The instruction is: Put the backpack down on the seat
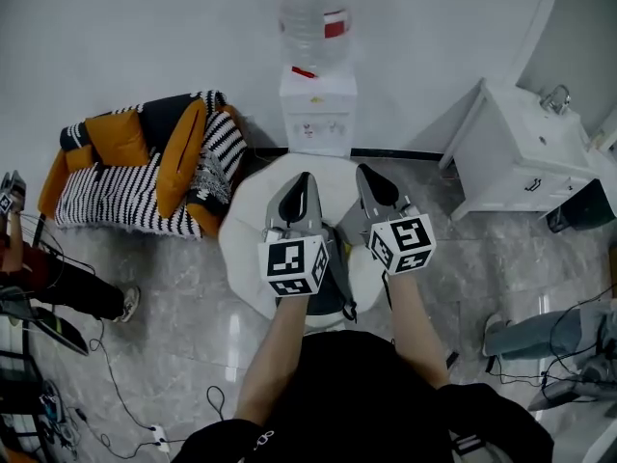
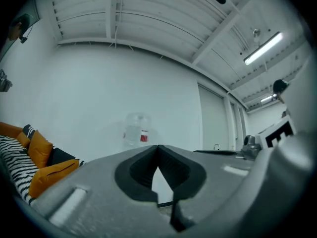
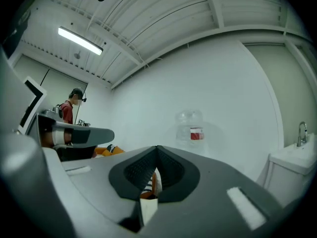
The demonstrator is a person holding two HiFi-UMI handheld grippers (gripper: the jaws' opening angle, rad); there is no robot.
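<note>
In the head view a dark backpack rests on a white round seat just in front of me; the grippers and my forearms cover most of it. My left gripper is held up over the seat, pointing at the far wall. Its jaws are shut and hold nothing. Beside it, my right gripper is also shut and empty. In the left gripper view the left gripper shows closed pads against the white wall. The right gripper looks the same in the right gripper view. Neither gripper touches the backpack.
A water dispenser with a clear bottle stands at the wall behind the seat. A striped sofa with orange cushions is at the left, a white sink cabinet at the right. A person and cables are at the left, another person's leg at the right.
</note>
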